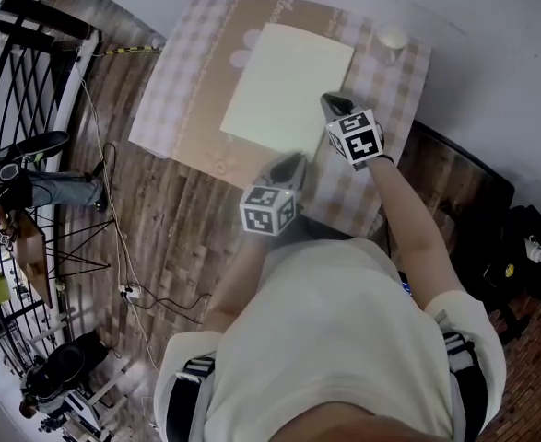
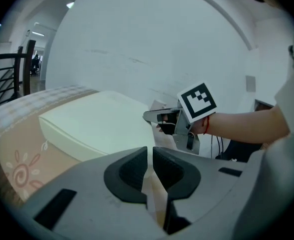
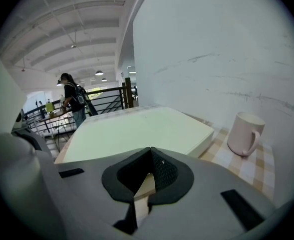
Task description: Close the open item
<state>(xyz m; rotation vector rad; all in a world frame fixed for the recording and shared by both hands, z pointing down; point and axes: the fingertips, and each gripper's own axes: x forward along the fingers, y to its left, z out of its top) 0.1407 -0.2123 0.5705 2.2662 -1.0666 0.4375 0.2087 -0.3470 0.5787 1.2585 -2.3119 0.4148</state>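
Person's shirt (image 1: 344,339) fills 6 o'clock. Cream box (image 1: 288,86) lies flat mid-table (image 1: 187,81), at 12 o'clock; likely light and stiff, best pressed at the near lid edge. Left gripper (image 1: 296,161) barely parted, empty; right gripper (image 1: 330,99) clenched, empty.

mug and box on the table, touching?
Apart. The right gripper view shows a strip of checked tablecloth between the mug and the box; the head view shows the same gap.

table (image 1: 182,109) near edge behind torso (image 1: 344,330), bkgd person (image 3: 71,96) blurry
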